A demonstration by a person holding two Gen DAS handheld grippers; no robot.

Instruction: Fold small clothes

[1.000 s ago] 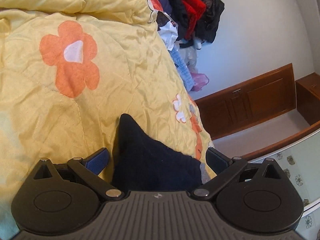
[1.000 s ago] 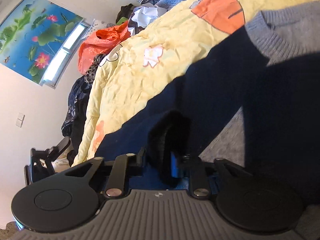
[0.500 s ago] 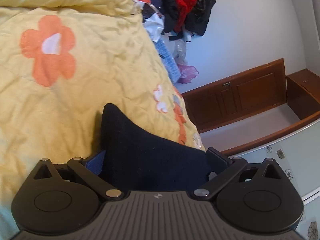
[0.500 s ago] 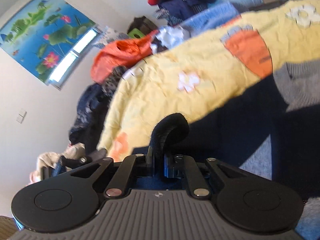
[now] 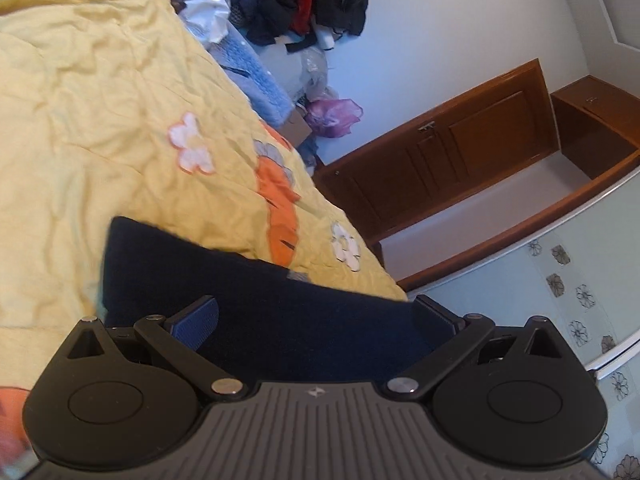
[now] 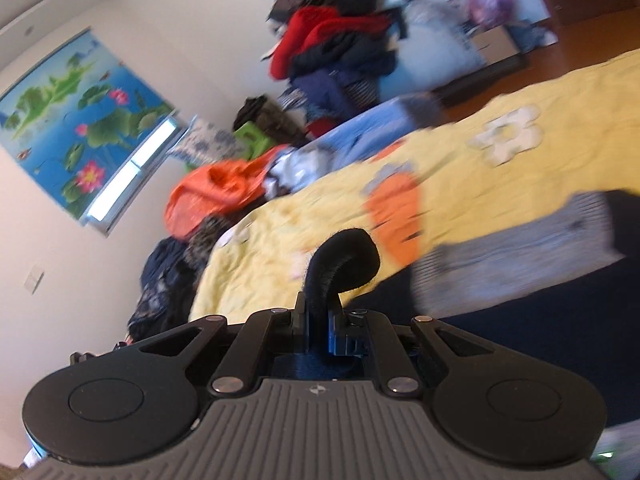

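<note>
Both hand-held grippers have lifted since a second ago, and the dark navy sweater [image 5: 304, 320] has come up off the bed with them: in the right wrist view the pinched fold, low against the fabric before, now stands clear above the yellow floral quilt [image 6: 460, 184], and far more of the room shows behind it.

The right hand-held gripper [image 6: 320, 320] is clamped tight on a rolled edge of the sweater, which curls up out of the nearly closed jaws. The left hand-held gripper [image 5: 316, 316] stands much wider; a broad band of the navy knit fills the space between its fingers and runs to both pads, so it looks to be holding a wide bunch of cloth, though I cannot tell how firmly the pads press.

The sweater hangs between the two grippers near the bed's near edge. Its grey ribbed band [image 6: 520, 256] shows at the right of the right wrist view, lying over the quilt.

As for progress, I would judge the fold to be at an early or middle stage: the garment is gripped at two points and raised, but no neat folded shape shows yet. Carrying the lifted edge across and laying it flat remains.

No proper container is in view. A heap of unfolded clothes [image 6: 336, 48] sits beyond the bed's far edge, with an orange bag [image 6: 216, 196] at the far corner.
</note>
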